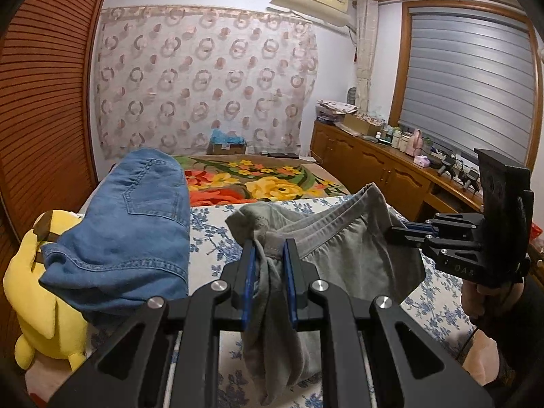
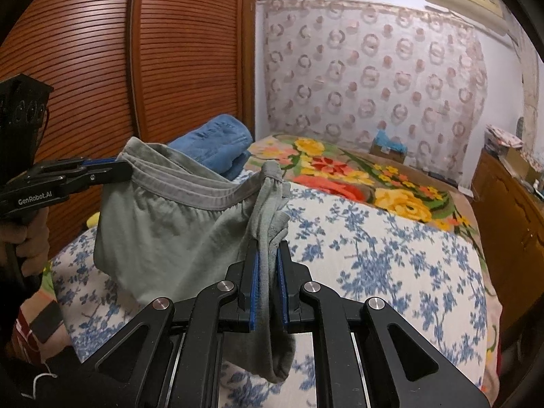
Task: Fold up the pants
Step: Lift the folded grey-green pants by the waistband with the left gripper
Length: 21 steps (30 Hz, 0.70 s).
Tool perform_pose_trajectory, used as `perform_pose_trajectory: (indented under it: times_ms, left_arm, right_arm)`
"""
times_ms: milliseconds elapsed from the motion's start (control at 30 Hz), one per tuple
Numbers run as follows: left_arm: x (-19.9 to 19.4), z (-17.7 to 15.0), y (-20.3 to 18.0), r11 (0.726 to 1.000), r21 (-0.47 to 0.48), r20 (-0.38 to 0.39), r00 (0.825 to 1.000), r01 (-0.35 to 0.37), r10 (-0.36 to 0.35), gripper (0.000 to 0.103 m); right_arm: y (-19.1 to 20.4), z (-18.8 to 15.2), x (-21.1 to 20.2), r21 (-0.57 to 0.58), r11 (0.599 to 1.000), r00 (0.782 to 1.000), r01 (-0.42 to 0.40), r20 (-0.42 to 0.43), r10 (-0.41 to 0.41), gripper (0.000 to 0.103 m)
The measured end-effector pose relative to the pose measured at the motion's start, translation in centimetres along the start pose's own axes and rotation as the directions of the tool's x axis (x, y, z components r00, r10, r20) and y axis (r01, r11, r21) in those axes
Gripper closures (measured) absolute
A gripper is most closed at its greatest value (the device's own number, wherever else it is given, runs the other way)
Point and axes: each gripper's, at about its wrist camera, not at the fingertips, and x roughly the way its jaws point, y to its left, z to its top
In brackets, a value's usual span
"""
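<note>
A pair of grey pants [image 1: 340, 238] hangs by its elastic waistband between my two grippers, above the bed. In the left wrist view my left gripper [image 1: 269, 246] is shut on a bunched end of the waistband, and loose cloth trails down between its fingers. My right gripper [image 1: 391, 231] comes in from the right and pinches the other end. In the right wrist view my right gripper [image 2: 268, 248] is shut on gathered grey cloth. My left gripper [image 2: 125, 170] clamps the pants [image 2: 163, 224] at the far left, held by a hand.
The bed has a blue-flowered sheet [image 2: 374, 258] with a bright floral blanket [image 2: 357, 173] beyond it. Folded blue jeans [image 1: 136, 224] lie on the left of the bed over a yellow plush toy [image 1: 37, 299]. A slatted wooden wardrobe [image 2: 136, 68] stands on the left, a cluttered sideboard [image 1: 374, 163] on the right.
</note>
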Motion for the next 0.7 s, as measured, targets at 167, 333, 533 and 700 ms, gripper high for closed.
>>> perform_pose_trajectory:
  times_ms: [167, 333, 533, 700]
  left_arm:
    - [0.5, 0.5, 0.9, 1.0, -0.007, 0.004, 1.0, -0.018, 0.018, 0.089]
    - [0.6, 1.9, 2.2, 0.999, -0.015, 0.025, 0.999, -0.038, 0.039, 0.089]
    - [0.3, 3.7, 3.6, 0.997, -0.01, 0.054, 0.995, -0.082, 0.082, 0.089]
    - [0.1, 4.9, 5.0, 0.992, -0.012, 0.079, 0.989, -0.127, 0.127, 0.089]
  right_arm:
    - [-0.3, 1.4, 1.5, -0.03, 0.999, 1.0, -0.014, -0.004, 0.014, 0.096]
    - [-0.5, 3.2, 2.7, -0.06, 0.998, 1.0, -0.019, -0.001, 0.019, 0.096]
    - [-0.5, 6.3, 4.0, -0.114, 0.993, 0.999, -0.018, 0.024, 0.021, 0.096]
    - [-0.1, 8.9, 5.3, -0.14, 0.99, 0.998, -0.026, 0.049, 0.033, 0.096]
